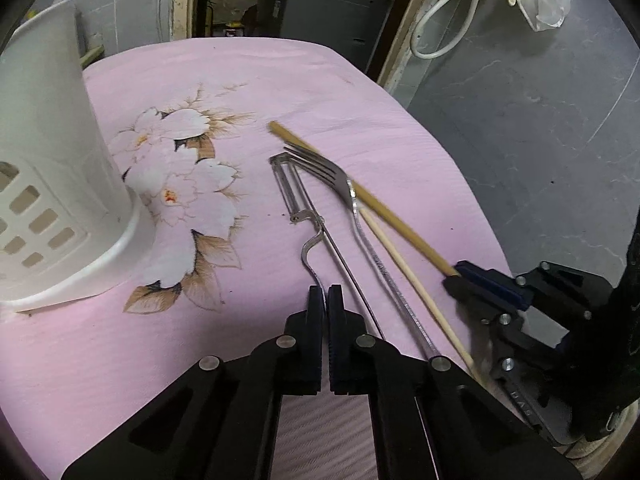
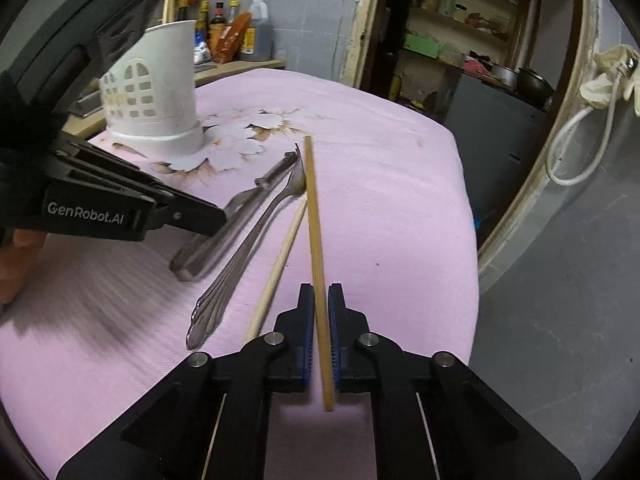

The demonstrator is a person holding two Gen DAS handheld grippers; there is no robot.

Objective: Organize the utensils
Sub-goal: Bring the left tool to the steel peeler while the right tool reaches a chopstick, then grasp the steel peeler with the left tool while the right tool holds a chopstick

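On the pink flowered cloth [image 1: 200,360] lie a metal peeler [image 1: 289,184], a fork [image 1: 340,178] and a pale chopstick [image 1: 416,284], side by side. My left gripper [image 1: 325,291] is shut, and the peeler's thin handle runs in between its fingertips. From the right wrist view, the left gripper [image 2: 222,220] pinches the peeler [image 2: 240,204] at its neck. My right gripper [image 2: 321,292] is shut on a darker bamboo chopstick [image 2: 314,216], which passes between the pads and points away over the fork [image 2: 236,268]. A white slotted utensil holder [image 1: 60,152] stands at the left.
The table's edge curves close on the right, with grey floor [image 1: 540,140] beyond. Bottles [image 2: 240,32] stand on a ledge behind the holder [image 2: 160,92]. A white hose [image 1: 440,28] and gloves hang at a door frame. A person's hand [image 2: 16,264] is behind the left gripper.
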